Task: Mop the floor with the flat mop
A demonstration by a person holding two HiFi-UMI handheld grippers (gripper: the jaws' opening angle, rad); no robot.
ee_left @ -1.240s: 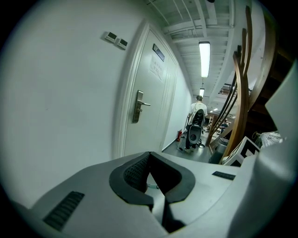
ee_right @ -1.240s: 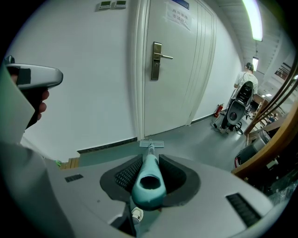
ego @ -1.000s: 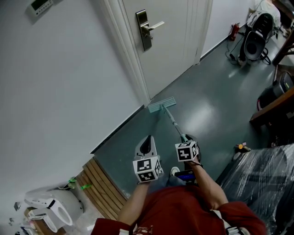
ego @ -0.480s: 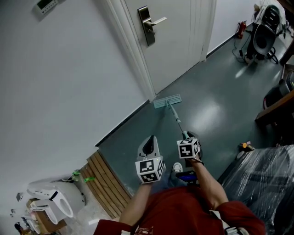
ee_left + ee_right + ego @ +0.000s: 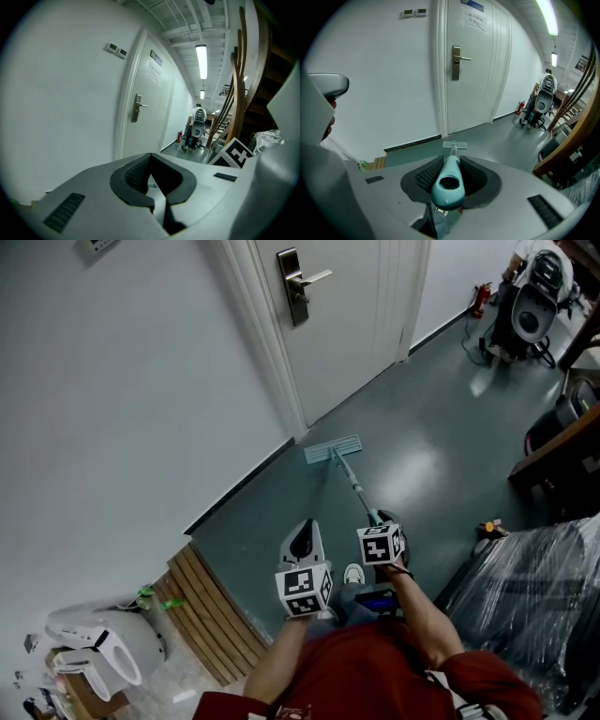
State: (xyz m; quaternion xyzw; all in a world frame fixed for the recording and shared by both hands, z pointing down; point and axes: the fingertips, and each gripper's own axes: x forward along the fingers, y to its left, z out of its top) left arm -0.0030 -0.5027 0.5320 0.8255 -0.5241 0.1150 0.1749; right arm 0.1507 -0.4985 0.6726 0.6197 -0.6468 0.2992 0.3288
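**Flat mop held out across a grey-green floor toward a white door**

We look steeply down past a red sleeve and two forearms, each hand holding a gripper topped with a cube of square markers. Our right gripper (image 5: 380, 521) is clamped on the flat mop (image 5: 345, 470). In the right gripper view, the teal handle (image 5: 448, 185) sits between the two dark pads, its hollow end facing the camera. The pole runs forward and down from there to the mop head (image 5: 454, 145).

The mop head (image 5: 332, 450) lies flat on the floor (image 5: 422, 418). It sits near the foot of the frame of a white door (image 5: 352, 324), close to where the white wall (image 5: 131, 399) meets the floor.

Our left gripper (image 5: 302, 538) hangs just beside the right one, off the handle. In the left gripper view its jaws meet at their tips with nothing between them.

One shoe (image 5: 353, 574) shows between the two grippers. Wooden slats (image 5: 211, 615) lie along the wall at lower left. A bulky item wrapped in clear plastic (image 5: 534, 596) fills the lower right.
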